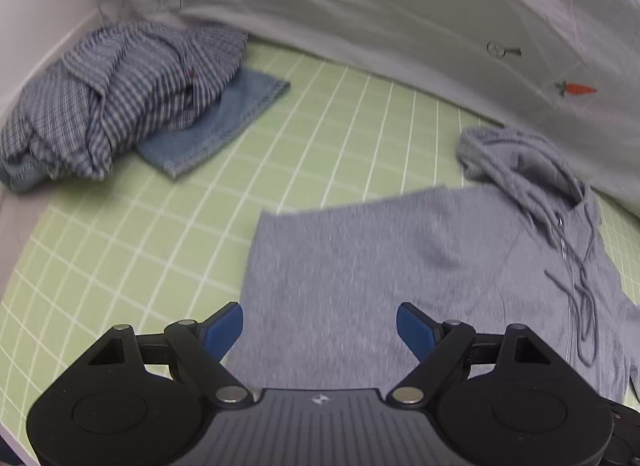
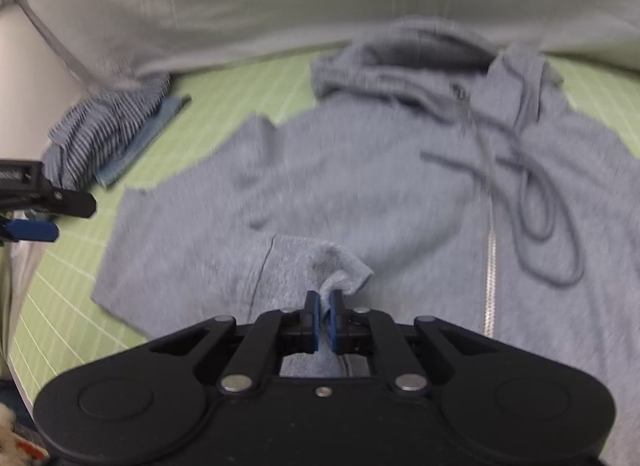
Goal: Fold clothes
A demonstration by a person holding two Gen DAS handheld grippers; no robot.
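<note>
Right wrist view: the right gripper (image 2: 325,308) is clamped on a bunched fold of the grey hoodie (image 2: 360,185), which lies spread on the green grid mat (image 2: 224,105). The left gripper (image 1: 320,328) hangs over the hoodie's edge, jaws apart.

The hoodie (image 1: 360,266) lies on the mat (image 1: 160,225), the clothes pile (image 1: 120,97) left behind it.

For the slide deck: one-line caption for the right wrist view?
Right tool shut on a fold of the grey hoodie spread on the green grid mat.
</note>
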